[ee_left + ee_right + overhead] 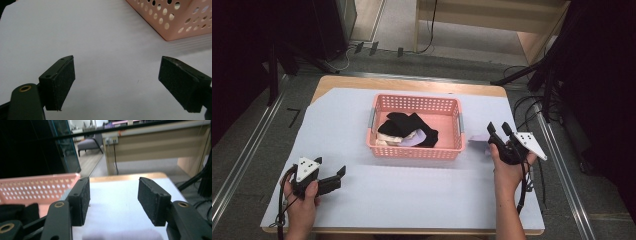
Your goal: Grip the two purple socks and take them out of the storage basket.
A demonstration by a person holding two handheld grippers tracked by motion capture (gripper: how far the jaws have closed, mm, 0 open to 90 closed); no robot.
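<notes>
High view, pink basket [414,150] of socks [409,127], perhaps lilac cloth [479,137] by right gripper [499,129]

Wooden table [412,84] covered by a white sheet [412,195].
A pink perforated basket [414,150] stands on the sheet just above the frame's centre. A pale lilac cloth [479,137] lies flat on the sheet just right of the basket. The table's bare wooden edge shows along the sheet's upper margin.
</notes>
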